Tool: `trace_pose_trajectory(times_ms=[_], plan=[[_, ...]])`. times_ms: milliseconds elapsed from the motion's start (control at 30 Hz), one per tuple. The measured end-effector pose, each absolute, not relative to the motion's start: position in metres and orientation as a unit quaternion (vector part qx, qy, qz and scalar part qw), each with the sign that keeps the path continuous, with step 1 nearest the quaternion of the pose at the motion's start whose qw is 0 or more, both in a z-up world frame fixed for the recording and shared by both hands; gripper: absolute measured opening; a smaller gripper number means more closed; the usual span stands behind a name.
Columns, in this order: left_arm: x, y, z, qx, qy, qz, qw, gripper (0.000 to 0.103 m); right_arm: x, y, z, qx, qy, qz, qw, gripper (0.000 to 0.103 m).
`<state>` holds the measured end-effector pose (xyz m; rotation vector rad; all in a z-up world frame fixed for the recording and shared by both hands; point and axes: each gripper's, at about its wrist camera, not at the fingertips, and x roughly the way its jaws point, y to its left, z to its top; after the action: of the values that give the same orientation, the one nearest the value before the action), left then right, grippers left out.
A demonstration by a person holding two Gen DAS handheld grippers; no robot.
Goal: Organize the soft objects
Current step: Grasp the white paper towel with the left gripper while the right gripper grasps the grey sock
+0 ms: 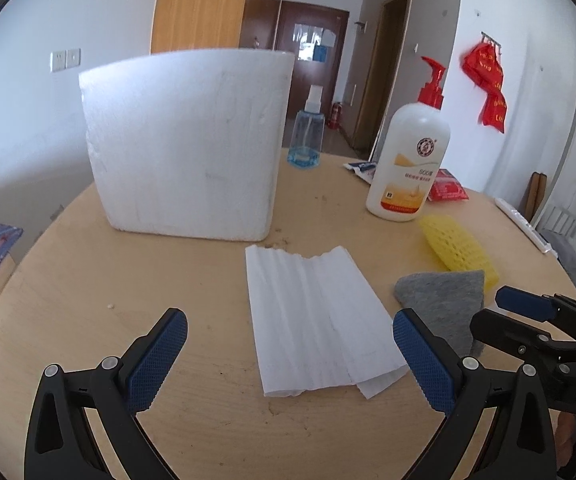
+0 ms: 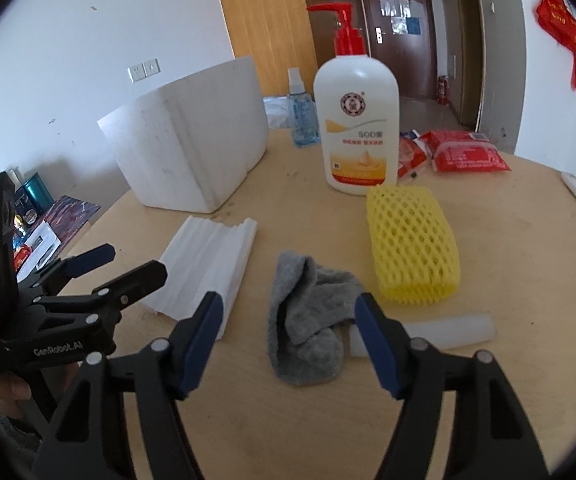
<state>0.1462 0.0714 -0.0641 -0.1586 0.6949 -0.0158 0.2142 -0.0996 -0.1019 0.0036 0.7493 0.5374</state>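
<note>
Round wooden table (image 1: 68, 300). White foam box (image 1: 186, 142) far left, lotion pump bottle (image 2: 355, 128) far centre. Folded white paper sheet (image 1: 311, 320) lies near-centre, between the left gripper (image 1: 289, 356) fingers, jaws wide, nothing held. Yellow foam net (image 2: 411, 244) right of centre. Grey cloth (image 2: 307, 316) crumpled just near of it; right gripper (image 2: 289, 340) straddles the cloth, jaws part open, pads not touching.

1. I count one white foam box (image 2: 186, 152).
2. One grey crumpled cloth (image 2: 307, 320), one yellow foam mesh sleeve (image 2: 411, 246), one white pleated paper sheet (image 1: 315, 320).
3. Two bottles: white pump bottle (image 2: 357, 128), blue spray bottle (image 1: 307, 136).
4. Two red snack packets (image 2: 467, 152).
</note>
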Motion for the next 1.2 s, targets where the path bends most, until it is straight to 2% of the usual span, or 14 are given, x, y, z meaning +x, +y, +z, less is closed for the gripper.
trace_pose_trajectory(times_ms=[133, 300, 400, 467, 533, 567, 800, 867, 1033, 1200], plan=[[0.151, 0.075, -0.068, -0.086, 0.351, -0.008, 0.932, 0.102, 0.218, -0.099, -0.106, 0.007, 0.368, 0.266, 0.891, 0.073], [0.158, 0.076, -0.074, -0.097, 0.371, -0.015, 0.923, 0.095, 0.22, -0.102, -0.108, 0.02, 0.373, 0.273, 0.886, 0.073], [0.162, 0.072, -0.078, -0.093, 0.383, -0.023, 0.919, 0.088, 0.222, -0.105, -0.11, 0.028, 0.377, 0.276, 0.884, 0.073], [0.164, 0.07, -0.08, -0.091, 0.394, -0.033, 0.914, 0.079, 0.223, -0.104, -0.111, 0.029, 0.382, 0.277, 0.881, 0.073], [0.165, 0.068, -0.083, -0.09, 0.403, -0.04, 0.91, 0.077, 0.223, -0.105, -0.112, 0.031, 0.383, 0.279, 0.88, 0.073], [0.166, 0.068, -0.083, -0.091, 0.405, -0.04, 0.909, 0.072, 0.224, -0.105, -0.112, 0.031, 0.384, 0.279, 0.88, 0.073], [0.167, 0.068, -0.085, -0.092, 0.414, -0.036, 0.905, 0.06, 0.226, -0.104, -0.114, 0.03, 0.391, 0.277, 0.877, 0.073], [0.166, 0.068, -0.085, -0.092, 0.414, -0.039, 0.905, 0.045, 0.227, -0.104, -0.115, 0.03, 0.393, 0.276, 0.877, 0.073], [0.166, 0.069, -0.085, -0.095, 0.416, -0.045, 0.903, 0.02, 0.229, -0.1, -0.117, 0.024, 0.395, 0.272, 0.877, 0.073], [0.167, 0.071, -0.086, -0.103, 0.418, -0.058, 0.901, 0.007, 0.231, -0.096, -0.12, 0.015, 0.399, 0.268, 0.877, 0.073]])
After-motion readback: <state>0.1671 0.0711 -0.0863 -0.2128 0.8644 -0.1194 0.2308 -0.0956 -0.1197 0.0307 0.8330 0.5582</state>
